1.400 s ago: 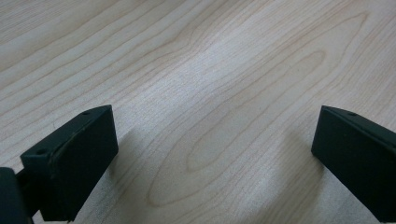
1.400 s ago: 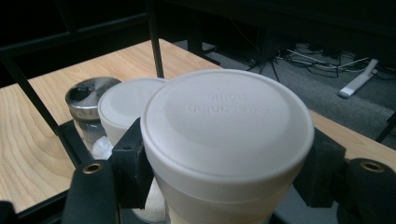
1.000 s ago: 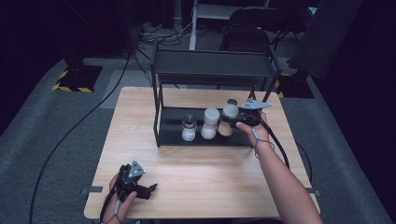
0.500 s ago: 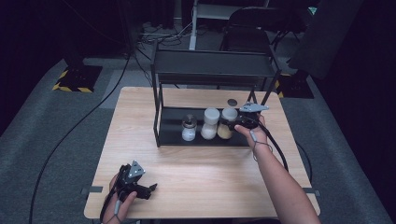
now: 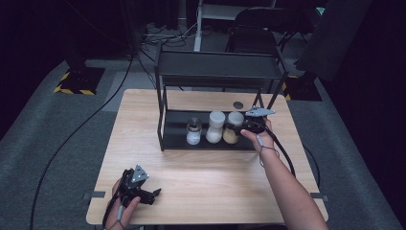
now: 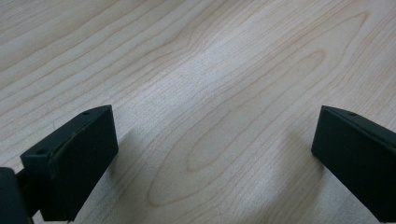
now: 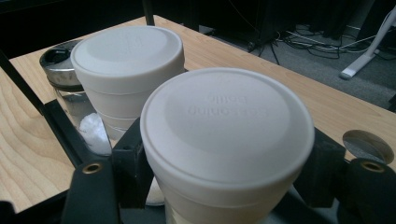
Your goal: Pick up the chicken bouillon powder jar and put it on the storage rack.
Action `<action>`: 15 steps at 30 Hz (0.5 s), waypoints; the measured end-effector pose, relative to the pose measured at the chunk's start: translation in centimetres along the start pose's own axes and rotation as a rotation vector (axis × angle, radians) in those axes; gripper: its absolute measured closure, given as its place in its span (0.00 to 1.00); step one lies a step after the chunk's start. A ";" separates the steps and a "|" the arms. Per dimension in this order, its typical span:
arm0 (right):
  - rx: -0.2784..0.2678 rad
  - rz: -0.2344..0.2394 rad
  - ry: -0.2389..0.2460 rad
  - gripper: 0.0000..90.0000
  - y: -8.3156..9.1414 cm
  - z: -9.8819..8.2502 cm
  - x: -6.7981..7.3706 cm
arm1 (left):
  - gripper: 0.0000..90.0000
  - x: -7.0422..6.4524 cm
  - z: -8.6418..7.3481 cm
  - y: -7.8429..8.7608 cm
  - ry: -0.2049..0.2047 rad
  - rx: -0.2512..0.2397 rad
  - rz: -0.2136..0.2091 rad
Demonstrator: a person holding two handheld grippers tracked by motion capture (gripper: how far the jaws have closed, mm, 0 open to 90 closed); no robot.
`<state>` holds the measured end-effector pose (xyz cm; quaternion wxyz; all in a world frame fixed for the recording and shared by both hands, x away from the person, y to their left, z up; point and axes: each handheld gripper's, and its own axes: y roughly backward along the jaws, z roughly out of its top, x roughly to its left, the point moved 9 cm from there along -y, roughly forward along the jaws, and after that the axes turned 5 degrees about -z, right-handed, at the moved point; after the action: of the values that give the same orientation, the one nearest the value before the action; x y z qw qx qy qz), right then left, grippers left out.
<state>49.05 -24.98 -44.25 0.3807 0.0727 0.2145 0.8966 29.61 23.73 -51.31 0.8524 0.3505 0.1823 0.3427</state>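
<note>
My right gripper [image 5: 245, 126] [image 7: 227, 170] is shut on a white-lidded jar [image 5: 233, 127] [image 7: 227, 126] with tan contents. The jar stands upright at the right end of the black rack's lower shelf [image 5: 178, 139]. Close beside it is a second white-lidded jar [image 5: 215, 127] [image 7: 128, 60], and beyond that a glass shaker [image 5: 193, 132] [image 7: 60, 63] with a metal top and white powder. My left gripper [image 5: 152, 194] [image 6: 210, 154] rests low over the bare wooden table [image 6: 196, 70] at the front left, open, with nothing between its jaws.
The black two-tier rack [image 5: 218, 68] stands at the back middle of the table [image 5: 210, 182]. A round cable hole [image 5: 238, 104] [image 7: 368, 145] lies behind the rack's right end. A chair and cables sit on the floor beyond the table.
The right gripper has brought the jar slightly down and in, beside the other white-lidded jar on the lower shelf. The left gripper has not moved.
</note>
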 end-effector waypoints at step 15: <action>-0.042 0.006 -0.008 0.14 1.7 1.2 -0.2 | 0.00 0.0 0.0 0.0 0.000 0.000 0.000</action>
<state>48.47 -25.82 -42.42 0.3803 0.0692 0.1940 0.9017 29.61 23.73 -51.31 0.8524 0.3505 0.1822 0.3426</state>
